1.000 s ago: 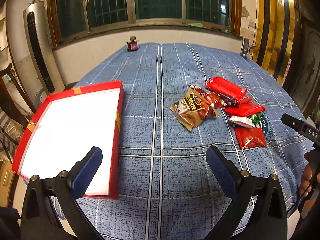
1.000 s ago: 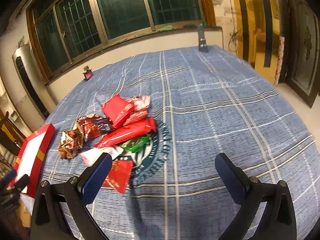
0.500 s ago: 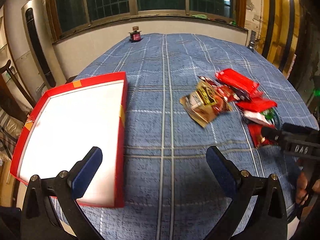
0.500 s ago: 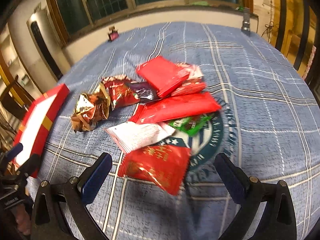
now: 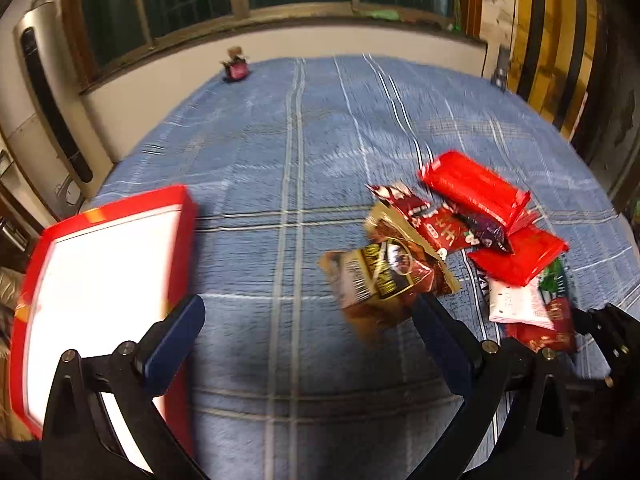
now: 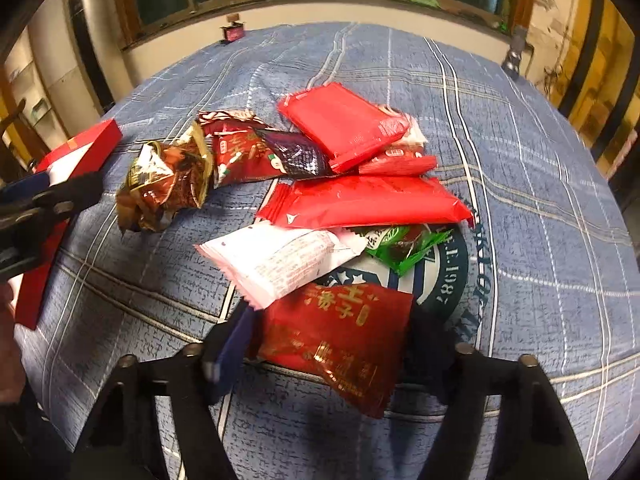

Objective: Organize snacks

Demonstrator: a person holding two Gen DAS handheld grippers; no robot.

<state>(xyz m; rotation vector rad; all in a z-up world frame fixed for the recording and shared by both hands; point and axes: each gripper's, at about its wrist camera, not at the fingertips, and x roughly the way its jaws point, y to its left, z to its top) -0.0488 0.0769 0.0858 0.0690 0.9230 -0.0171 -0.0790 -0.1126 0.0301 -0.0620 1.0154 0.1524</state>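
Note:
A pile of snack packets lies on the blue checked tablecloth [image 6: 520, 160]. My right gripper [image 6: 328, 346] is low over the near end of the pile. Its jaws are closing on either side of a dark red packet with gold writing [image 6: 340, 340], and a thin gap still shows at the left pad. Behind that packet lie a white packet [image 6: 280, 260], a green one [image 6: 404, 244] and a long red one [image 6: 368, 202]. My left gripper [image 5: 310, 338] hangs open over bare cloth between the red tray [image 5: 120, 208] and a gold-brown packet [image 5: 384, 280].
A small dark pink bottle [image 5: 236, 68] stands at the table's far edge, and a grey object [image 6: 514, 52] at the far right edge. A tall air conditioner [image 5: 48, 100] and windows line the wall behind. A hand [image 6: 8, 360] shows at the lower left.
My right gripper came down and leftwards to the near end of the pile, and its jaws narrowed around the dark red packet. My left gripper swung right, closer to the gold-brown packet.

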